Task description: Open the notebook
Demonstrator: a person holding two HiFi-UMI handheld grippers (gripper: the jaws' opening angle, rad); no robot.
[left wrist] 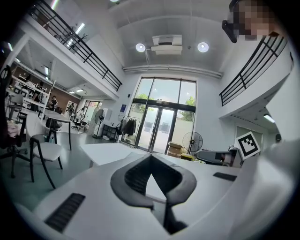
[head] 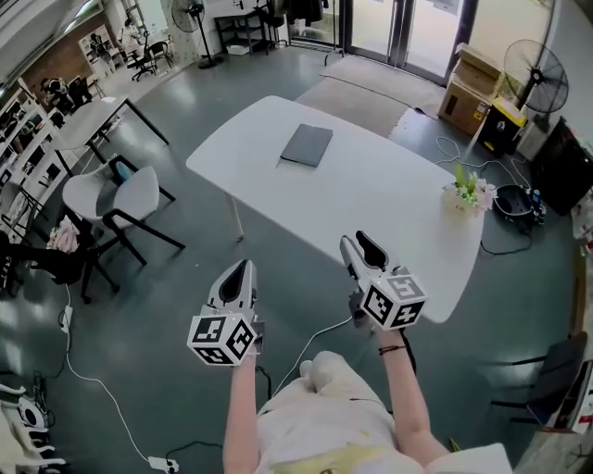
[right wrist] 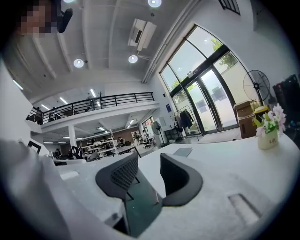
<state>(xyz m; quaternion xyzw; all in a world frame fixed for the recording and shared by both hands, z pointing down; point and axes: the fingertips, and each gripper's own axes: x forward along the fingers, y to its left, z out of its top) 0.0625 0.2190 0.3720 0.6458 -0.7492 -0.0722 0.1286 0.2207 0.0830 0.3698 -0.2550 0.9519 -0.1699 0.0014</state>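
Closest under the head camera were the person's two forearms, each ending in a gripper topped by a marker cube. On the left gripper (head: 239, 267) the tongs were together at their tips with nothing between them, as its own view showed, and it hung above the grey floor (head: 185, 231), off the near left side of the table (head: 371, 199). On the right gripper (head: 355, 241) the tongs stood wide apart and empty, held above the table's near edge. Both grippers were well apart from the notebook (head: 307, 145), which lay closed and flat on the far part of the white table, near its far left edge, with bare tabletop around it. It was a thin, dark grey rectangle with a plain cover, and no print or pattern could be made out. Its long axis ran mostly away from the person, leaning from near left to far right in the head view, with one short end toward the person and the other toward the glass doors (head: 408, 28). Which long side was the spine could not be told. In the right gripper view the notebook (right wrist: 183, 152) showed as a small flat grey slab beyond the open tongs. A small pot of flowers (head: 470, 193) stood near the table's right edge, well apart from the notebook.
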